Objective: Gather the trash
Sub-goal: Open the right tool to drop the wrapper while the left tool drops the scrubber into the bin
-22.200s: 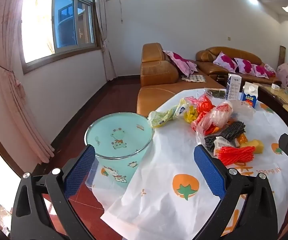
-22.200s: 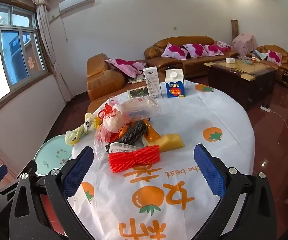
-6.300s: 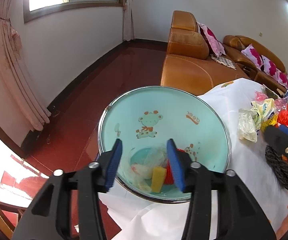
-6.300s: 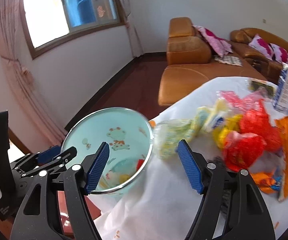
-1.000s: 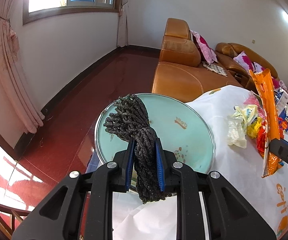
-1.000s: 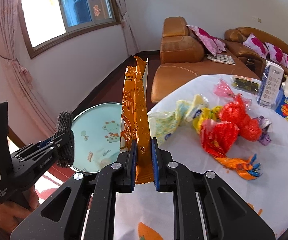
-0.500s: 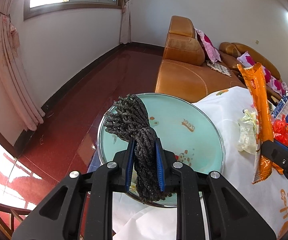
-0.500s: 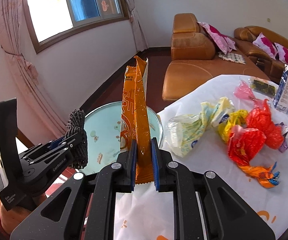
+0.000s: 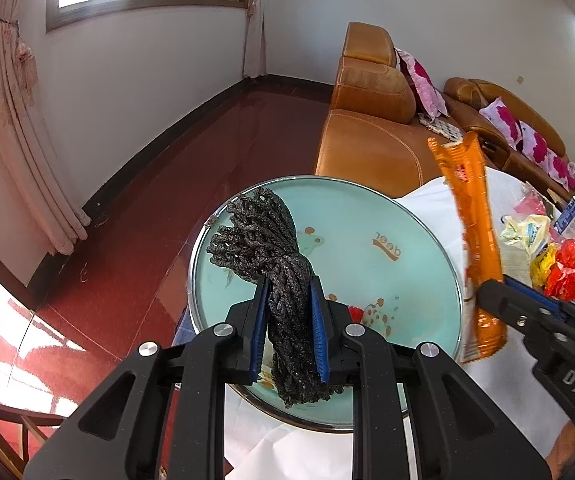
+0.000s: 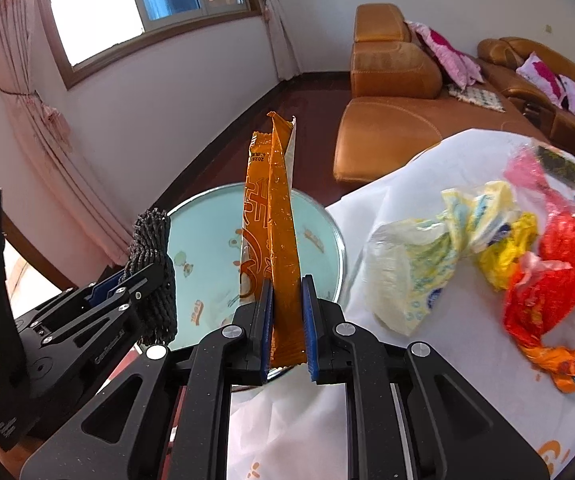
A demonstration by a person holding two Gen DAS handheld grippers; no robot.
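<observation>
Hanging over bin (image 9: 415, 232), black netting (image 9: 283, 300) in left tongs (image 9: 289, 332), wrapper (image 10: 277, 256) in right tongs (image 10: 287, 320)

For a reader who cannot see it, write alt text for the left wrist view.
The left tool is shut on a black mesh bundle, held above a pale green bin. Beside it, the right tool grips an orange wrapper at the edge of a white-clothed table strewn with bags.

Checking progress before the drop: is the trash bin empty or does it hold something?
Not empty: a red scrap lies inside the trash bin.
</observation>
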